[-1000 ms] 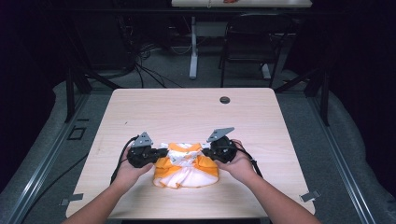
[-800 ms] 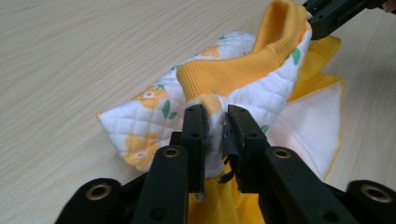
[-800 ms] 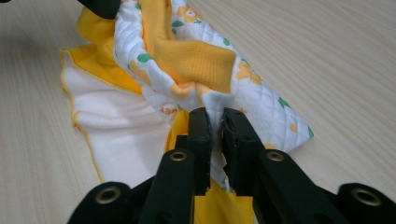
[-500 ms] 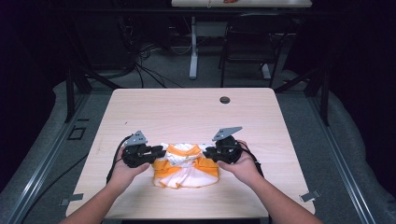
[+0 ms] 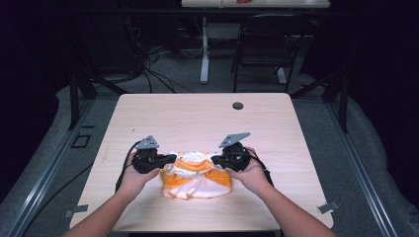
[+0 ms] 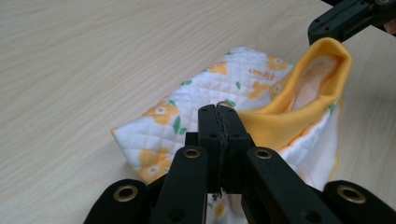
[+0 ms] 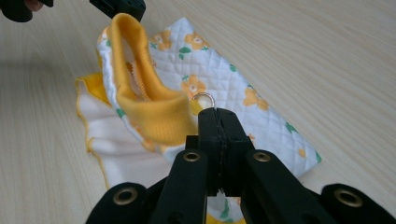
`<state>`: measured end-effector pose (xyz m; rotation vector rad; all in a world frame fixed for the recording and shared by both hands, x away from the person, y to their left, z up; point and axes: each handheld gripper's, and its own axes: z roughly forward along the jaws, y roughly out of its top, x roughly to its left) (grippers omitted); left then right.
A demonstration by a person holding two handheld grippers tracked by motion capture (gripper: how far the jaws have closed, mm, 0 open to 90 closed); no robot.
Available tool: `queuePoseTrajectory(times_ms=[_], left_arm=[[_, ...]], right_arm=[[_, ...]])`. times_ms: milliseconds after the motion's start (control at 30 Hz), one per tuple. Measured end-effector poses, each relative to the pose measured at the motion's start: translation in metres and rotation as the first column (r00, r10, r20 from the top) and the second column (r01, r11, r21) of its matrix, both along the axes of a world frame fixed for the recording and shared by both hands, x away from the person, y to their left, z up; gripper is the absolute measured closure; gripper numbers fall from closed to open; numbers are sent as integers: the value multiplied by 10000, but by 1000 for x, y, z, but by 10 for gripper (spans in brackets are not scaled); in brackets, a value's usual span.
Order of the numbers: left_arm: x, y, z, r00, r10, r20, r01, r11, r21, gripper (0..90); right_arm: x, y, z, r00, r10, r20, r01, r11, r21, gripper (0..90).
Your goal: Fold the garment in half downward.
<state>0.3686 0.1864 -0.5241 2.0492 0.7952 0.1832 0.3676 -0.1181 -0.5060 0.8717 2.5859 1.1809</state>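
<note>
- My left tongs (image 6: 218, 112) are shut tight on the edge of the small garment (image 6: 219, 93); in the left gripper view the two black jaws meet with no gap, right by a little metal snap ring (image 6: 228, 103) where the yellow ribbed collar (image 6: 299, 105) joins the quilted cloth. The jaws have just closed, with the cloth's edge between them.
- My right tongs (image 7: 217, 115) are clamped the same way on the other end of that collar, jaws pressed flat together beside a second metal ring (image 7: 203, 100). They too have just closed, on cloth.
- The collar is stretched between my two grips and stands up as an open yellow loop; in each gripper view the other tongs show at its far end.
- The garment is white quilted fabric printed with orange flowers and green leaves, with a plain white and yellow-edged part lying under it.
- In the high view my left hand (image 5: 136, 175) and right hand (image 5: 252, 173) hold the tongs level, pointing inward at each other, with the garment between them.
- The garment lies on the near half of the light wooden desk (image 5: 197, 118), about midway across it.
- Farther off, a small dark round cap (image 5: 237, 105) sits in the desk near its far edge, well apart from the garment.
</note>
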Motion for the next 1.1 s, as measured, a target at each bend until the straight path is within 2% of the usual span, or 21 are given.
queuePoseTrajectory(times_ms=[233,367,567,633,867,1100], left_arm=[[-12,-4,-3,9994,-340,-71,340,9994,-5,894],[-19,-7,-7,9983,-550,-177,550,9985,-20,895],[-30,-13,-18,9963,-809,-305,816,9964,247,895],[-34,-14,-25,9956,-860,-375,872,9957,302,894],[-40,-9,-37,9959,-661,-625,681,9972,297,894],[-41,-4,-42,9965,-513,-661,534,9981,293,894]], right_arm=[[-7,0,-4,9997,231,-93,-232,9997,-120,894],[-17,0,-10,9986,474,-228,-480,9985,-276,895],[-26,2,-19,9968,711,-377,-730,9960,-522,895],[-31,3,-26,9955,754,-568,-789,9950,-616,895],[-37,2,-41,9934,766,-857,-840,9927,-860,896],[-39,1,-47,9933,692,-929,-788,9914,-1046,897]])
